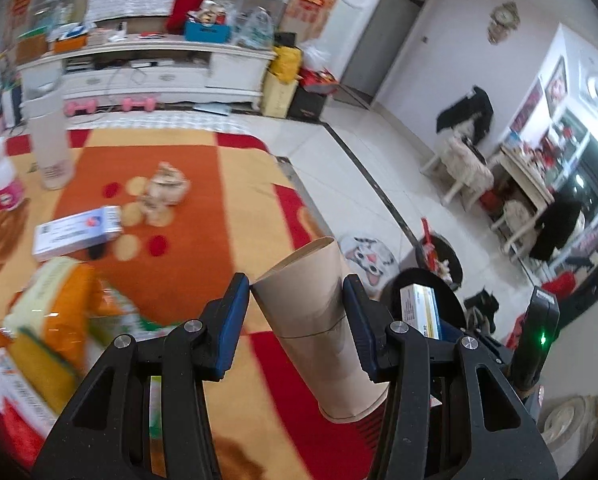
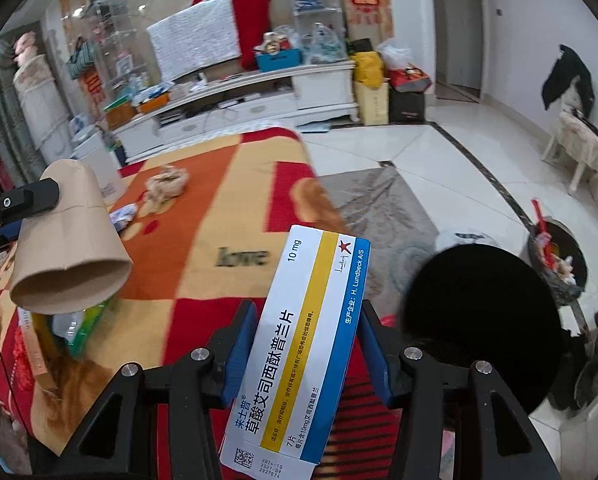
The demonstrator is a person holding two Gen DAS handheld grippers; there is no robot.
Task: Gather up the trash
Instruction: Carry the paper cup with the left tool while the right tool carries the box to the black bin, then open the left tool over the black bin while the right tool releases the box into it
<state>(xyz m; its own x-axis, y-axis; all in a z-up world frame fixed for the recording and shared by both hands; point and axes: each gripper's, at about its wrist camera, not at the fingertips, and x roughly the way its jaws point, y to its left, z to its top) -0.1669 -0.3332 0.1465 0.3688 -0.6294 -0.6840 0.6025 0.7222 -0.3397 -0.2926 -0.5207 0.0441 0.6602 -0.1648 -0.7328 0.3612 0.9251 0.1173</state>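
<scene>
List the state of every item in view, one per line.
Left claw: shut on the brown paper cup.
Brown paper cup: held tilted, open mouth toward the camera.
Right claw: shut on the medicine box.
Medicine box: closed, held tilted above the blanket.
Blue-and-white box: lying flat on the blanket.
Crumpled paper: resting on the blanket.
White tube: standing upright.
Pink-labelled bottle: upright, capped.

Your two wrist views look forward and down, close over the blanket point(image 1: 187, 184); both share the TV cabinet point(image 2: 259, 100) at 12 o'clock.
</scene>
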